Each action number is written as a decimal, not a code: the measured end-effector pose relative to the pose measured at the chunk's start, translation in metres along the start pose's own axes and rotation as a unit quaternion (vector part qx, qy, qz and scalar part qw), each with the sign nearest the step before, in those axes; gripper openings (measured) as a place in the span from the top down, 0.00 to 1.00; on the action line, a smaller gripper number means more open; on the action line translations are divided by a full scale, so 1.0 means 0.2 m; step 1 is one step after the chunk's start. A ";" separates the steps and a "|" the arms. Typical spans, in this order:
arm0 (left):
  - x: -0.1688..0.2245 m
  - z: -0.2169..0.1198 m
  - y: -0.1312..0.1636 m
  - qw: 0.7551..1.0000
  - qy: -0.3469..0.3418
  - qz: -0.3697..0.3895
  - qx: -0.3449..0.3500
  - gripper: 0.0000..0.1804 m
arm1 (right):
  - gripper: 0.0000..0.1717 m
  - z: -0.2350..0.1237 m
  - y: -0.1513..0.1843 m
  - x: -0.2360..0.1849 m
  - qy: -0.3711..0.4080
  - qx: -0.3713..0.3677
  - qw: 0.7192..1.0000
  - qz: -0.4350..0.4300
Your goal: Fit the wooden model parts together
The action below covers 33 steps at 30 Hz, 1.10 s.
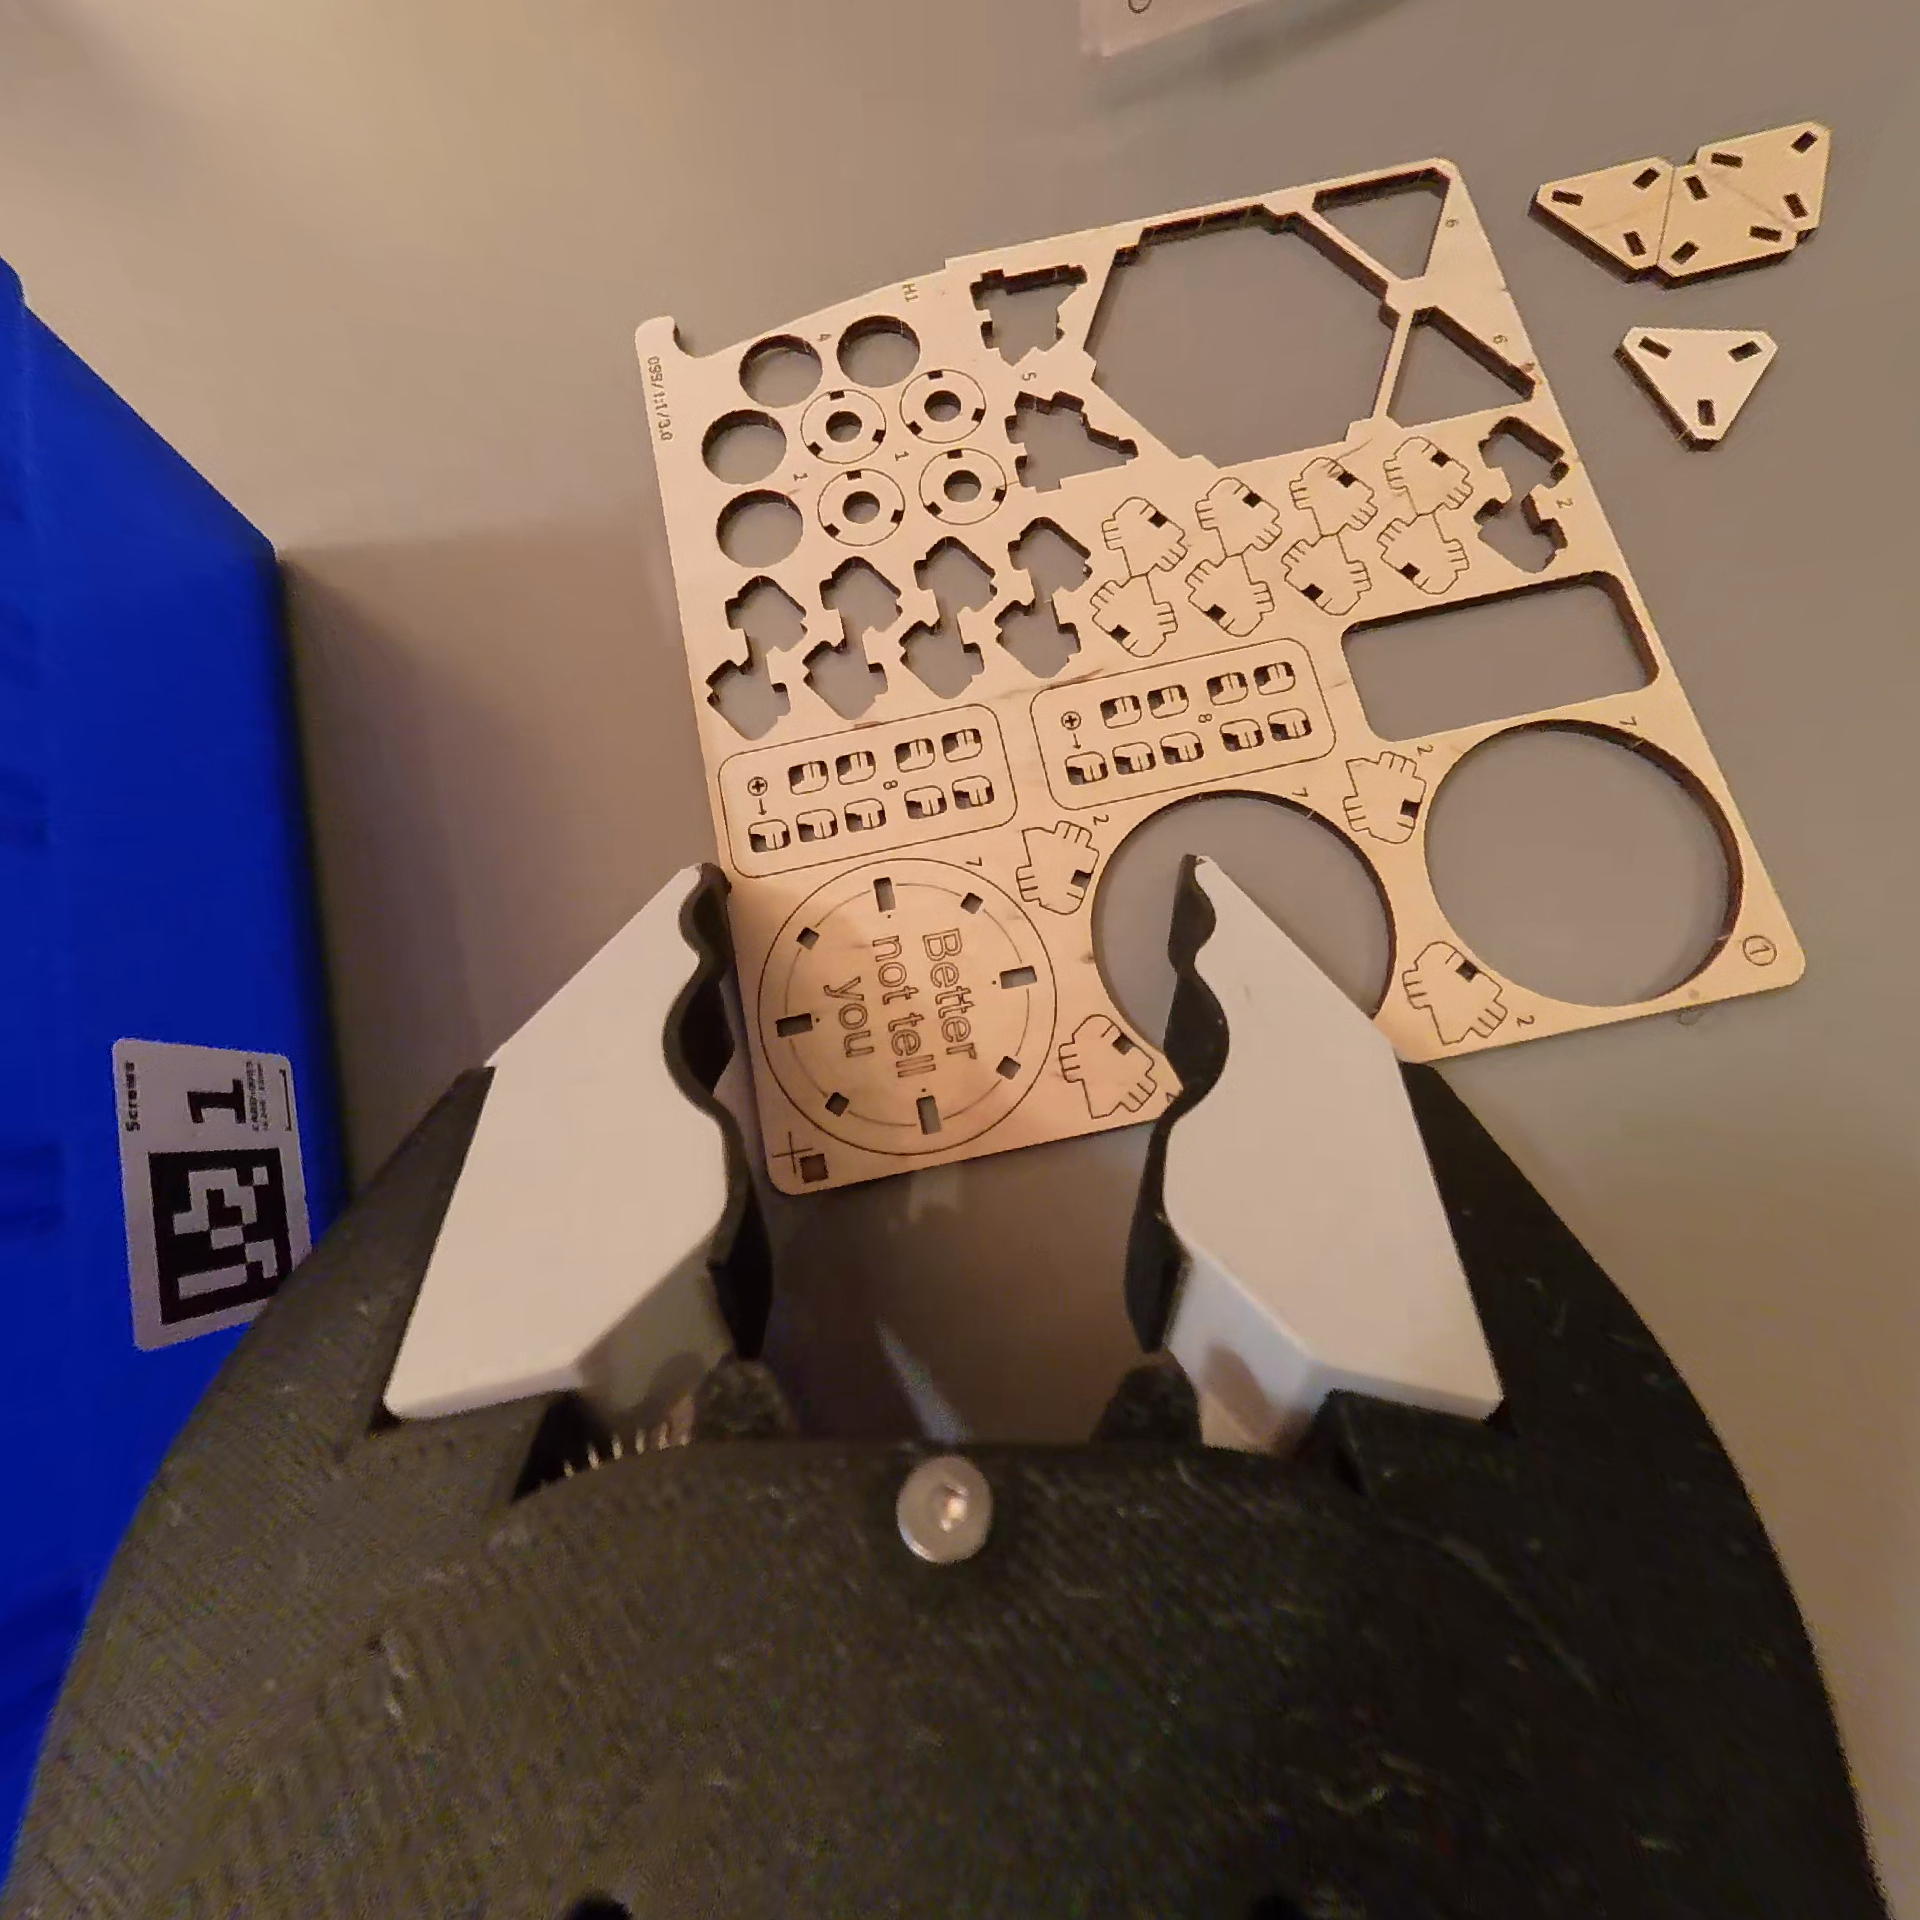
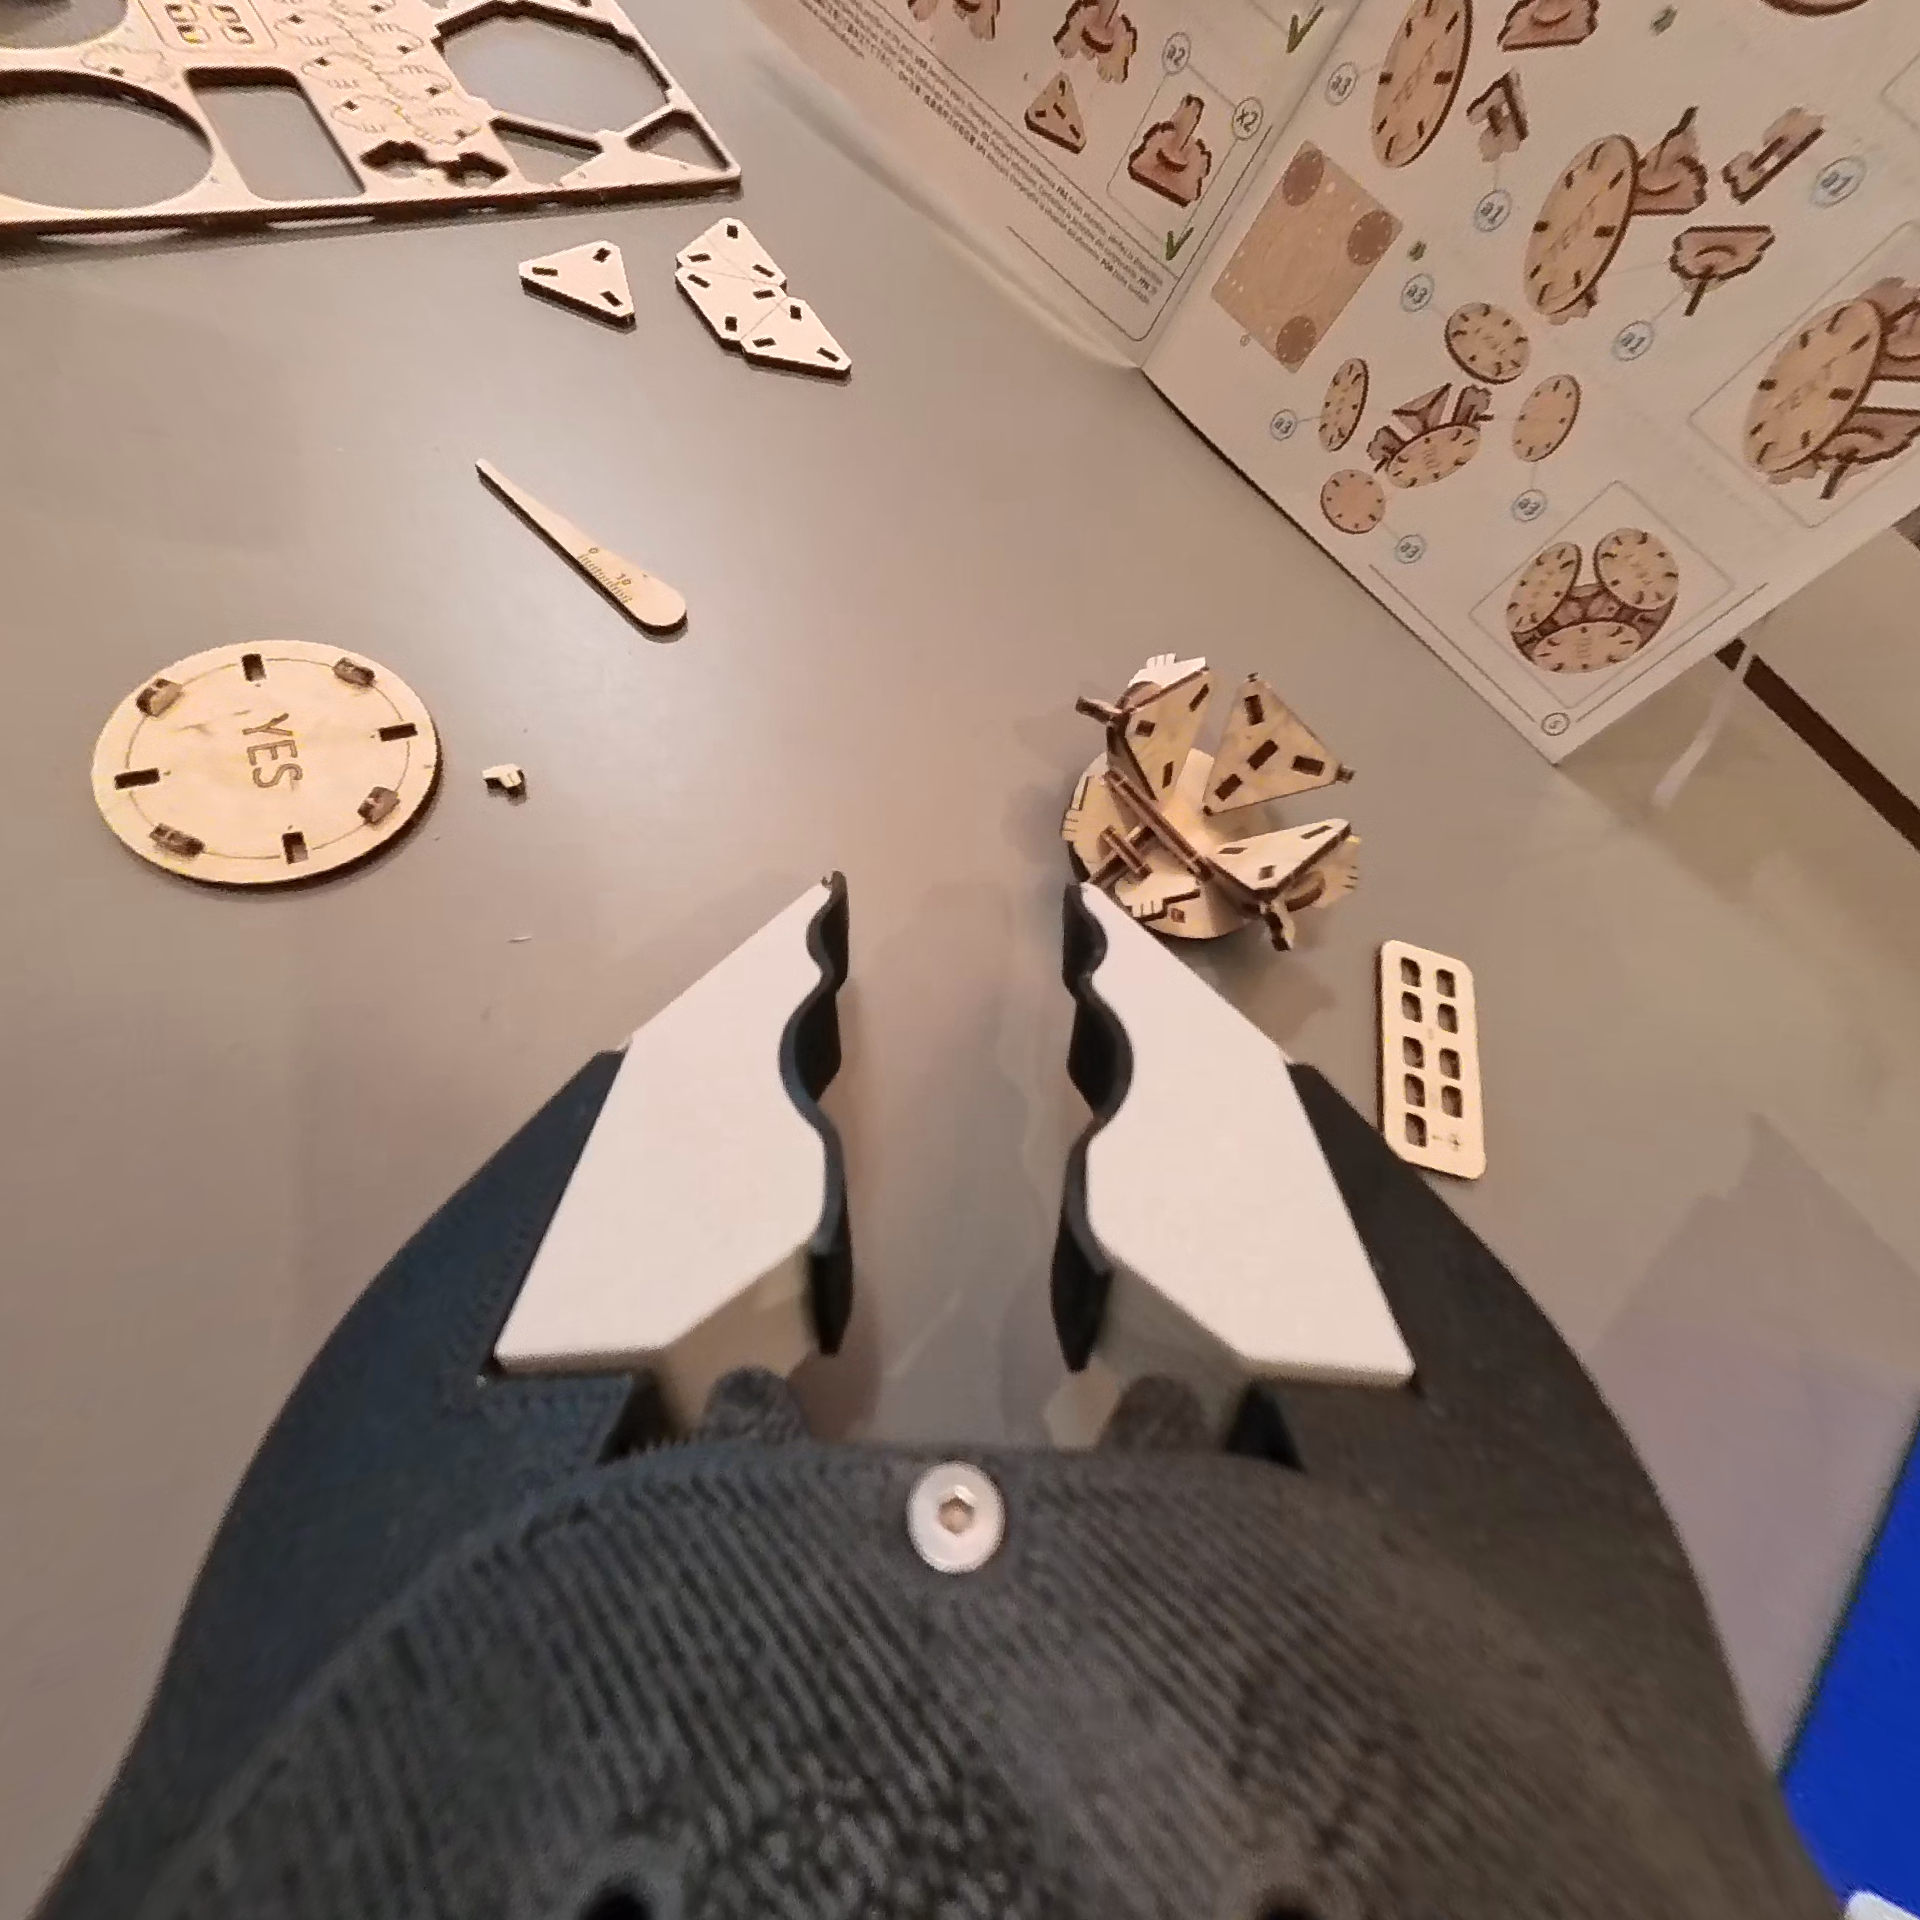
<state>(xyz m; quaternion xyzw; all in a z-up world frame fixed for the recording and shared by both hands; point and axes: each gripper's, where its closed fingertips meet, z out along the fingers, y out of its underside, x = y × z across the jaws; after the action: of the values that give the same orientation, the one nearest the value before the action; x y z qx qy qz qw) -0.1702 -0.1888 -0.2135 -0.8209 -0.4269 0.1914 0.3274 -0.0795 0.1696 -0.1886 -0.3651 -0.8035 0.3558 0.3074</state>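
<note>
**Left jaws astride corner of wooden sheet; right jaws apart over bare counter**

Left gripper: jaws spread wide, nothing gripped. Laser-cut wooden sheet flat on grey counter, near corner with engraved disc lying between the fingers, no pad seen pressing. Blue box left of sheet.

Right gripper: jaws partly open, empty. Half-built wooden assembly just right of the right fingertip; loose disc well left.

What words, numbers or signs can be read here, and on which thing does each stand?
I copy no writing; these bear it:
Wooden sheet: engraved words on its uncut disc, small numbers by the cut-outs.
White sticker on the blue box: square code, small print.
Loose wooden disc: one engraved word.
Instruction sheet: step labels, tiny print blurred.
</note>
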 end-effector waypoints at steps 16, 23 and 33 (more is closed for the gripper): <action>0.00 0.00 0.00 1.000 0.001 0.003 0.001 0.54 | 0.77 0.01 0.01 0.00 -0.004 -0.007 1.000 0.003; 0.02 -0.01 -0.01 1.000 -0.001 0.022 0.006 0.63 | 0.77 0.01 0.01 0.00 0.000 -0.006 1.000 -0.013; 0.16 -0.13 0.10 0.998 -0.016 0.055 0.010 0.88 | 0.77 -0.01 -0.01 -0.02 -0.001 0.011 1.000 -0.023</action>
<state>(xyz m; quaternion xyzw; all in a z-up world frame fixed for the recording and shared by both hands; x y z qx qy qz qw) -0.1262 -0.1801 -0.2099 -0.8368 -0.3844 0.2266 0.3173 -0.0775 0.1661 -0.1861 -0.3430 -0.8078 0.3581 0.3186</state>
